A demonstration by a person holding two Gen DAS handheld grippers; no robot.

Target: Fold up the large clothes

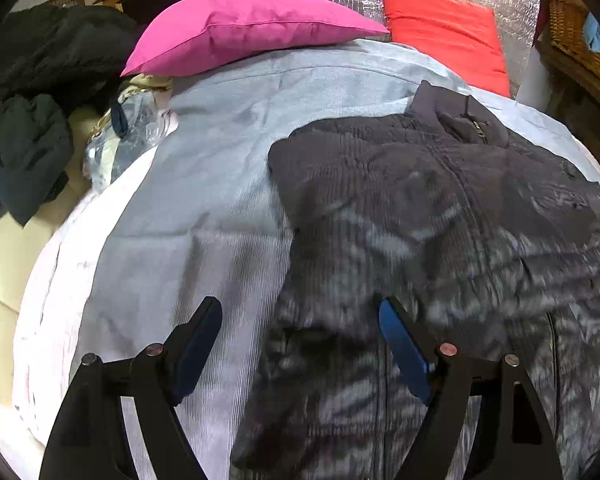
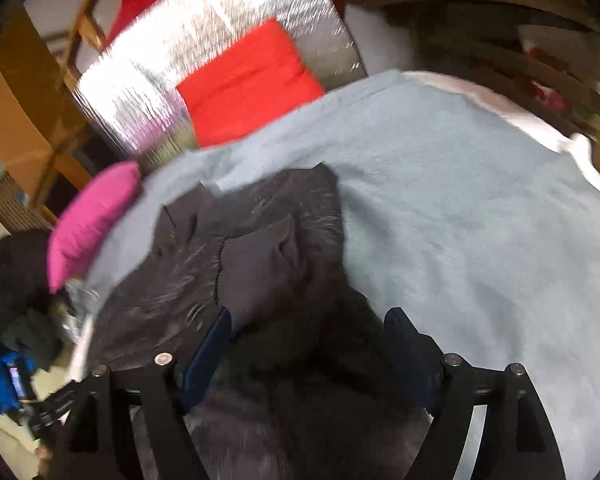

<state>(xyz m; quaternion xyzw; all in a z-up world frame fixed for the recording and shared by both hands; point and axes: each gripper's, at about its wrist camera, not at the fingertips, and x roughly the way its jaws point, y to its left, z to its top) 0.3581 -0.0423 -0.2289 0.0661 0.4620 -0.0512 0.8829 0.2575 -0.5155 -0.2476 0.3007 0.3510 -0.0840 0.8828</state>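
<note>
Lay spread, zipped, collar far, on a grey sheet (image 1: 220, 168): a dark jacket (image 1: 420, 208). Hovered over its near half with jaws wide, holding nothing: left gripper (image 1: 300, 316), right gripper (image 2: 308, 320). Looked soft, light, slippery; best pinched at hem or shoulder.

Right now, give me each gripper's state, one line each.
Left gripper: open, holding nothing, over the dark jacket.
Right gripper: open, jacket fabric between the fingers but not pinched.
</note>
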